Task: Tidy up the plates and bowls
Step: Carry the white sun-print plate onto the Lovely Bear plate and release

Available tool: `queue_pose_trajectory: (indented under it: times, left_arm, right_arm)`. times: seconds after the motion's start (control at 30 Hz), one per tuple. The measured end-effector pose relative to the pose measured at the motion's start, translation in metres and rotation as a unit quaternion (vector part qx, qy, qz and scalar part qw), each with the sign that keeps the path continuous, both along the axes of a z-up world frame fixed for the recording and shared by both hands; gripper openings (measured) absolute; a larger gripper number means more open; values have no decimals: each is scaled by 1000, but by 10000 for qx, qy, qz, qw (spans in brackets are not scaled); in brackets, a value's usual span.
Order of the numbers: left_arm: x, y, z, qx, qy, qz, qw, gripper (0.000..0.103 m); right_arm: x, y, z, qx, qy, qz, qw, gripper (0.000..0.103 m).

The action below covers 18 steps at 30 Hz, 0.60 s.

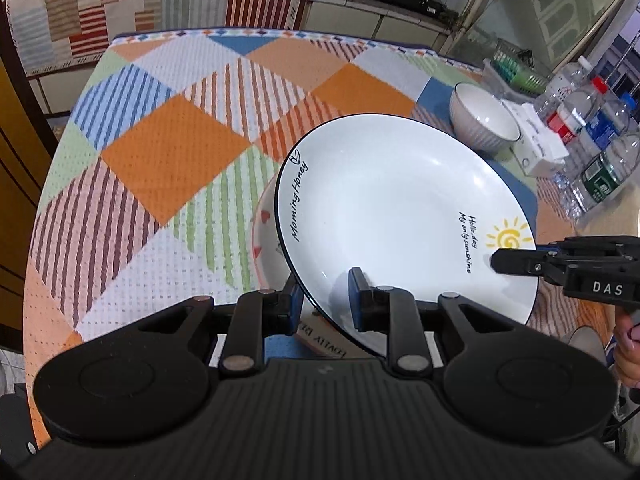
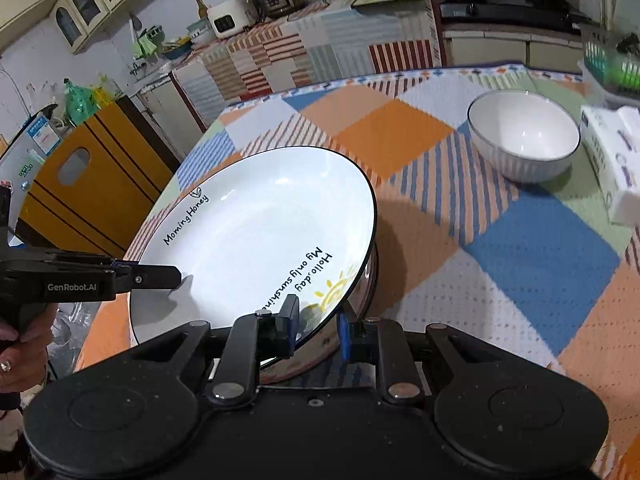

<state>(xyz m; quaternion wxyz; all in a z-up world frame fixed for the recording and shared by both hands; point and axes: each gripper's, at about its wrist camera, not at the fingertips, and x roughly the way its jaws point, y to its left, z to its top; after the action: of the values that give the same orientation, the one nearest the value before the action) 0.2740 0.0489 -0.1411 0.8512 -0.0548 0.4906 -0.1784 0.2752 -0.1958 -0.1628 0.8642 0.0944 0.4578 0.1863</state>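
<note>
Plate lettered "Morning Honey", apparently tilted, is pinched at opposite rims by left gripper and right gripper.

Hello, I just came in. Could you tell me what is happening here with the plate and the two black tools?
A person holds a two-finger gripper in each hand, and both straddle the rim of one white plate from opposite sides. The left gripper is at the near edge, the right gripper by the sun drawing. The plate is tilted above another plate with red marks. A white bowl sits apart on the checked tablecloth.
</note>
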Motion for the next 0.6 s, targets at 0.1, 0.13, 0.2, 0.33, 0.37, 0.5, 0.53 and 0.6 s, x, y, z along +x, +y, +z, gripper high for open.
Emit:
queue_pose_trajectory:
  times: [0.1,0.13,0.2,0.33,0.37,0.5,0.53,0.6]
  left_arm:
    - [-2,2,-6,67,59,57,9999,22]
    - [-2,1,-7,114,25,83,9999,22]
    - [-2,0,-10,211,28,135,9997,22]
    - [-2,-3,-9,342,94,98,9993,24]
    - [-2,-5,-9,427,108,76,9990,25]
    - [-2,-6,-14,605,136,54,9981,26]
    - [-1,-6,-16,602,170,80,9980,27]
    - [0,-6,-20,597,244,76,9979,27]
  right_arm:
    - [1,3,-6,2,118,17,9999,24]
    - [2,4,-8,22,158,7,9999,24]
    - [4,7,-12,23,209,-44,9998,24]
    - [2,18,-12,-183,183,-191,9995,26]
    - [1,21,-11,-280,162,-218,9992,26]
    - [-6,39,-10,-980,-30,-144,9951,26]
    - [-8,44,-10,-1150,-125,-110,9932,26]
    - [-8,48,-10,-1329,-136,-145,9909,26]
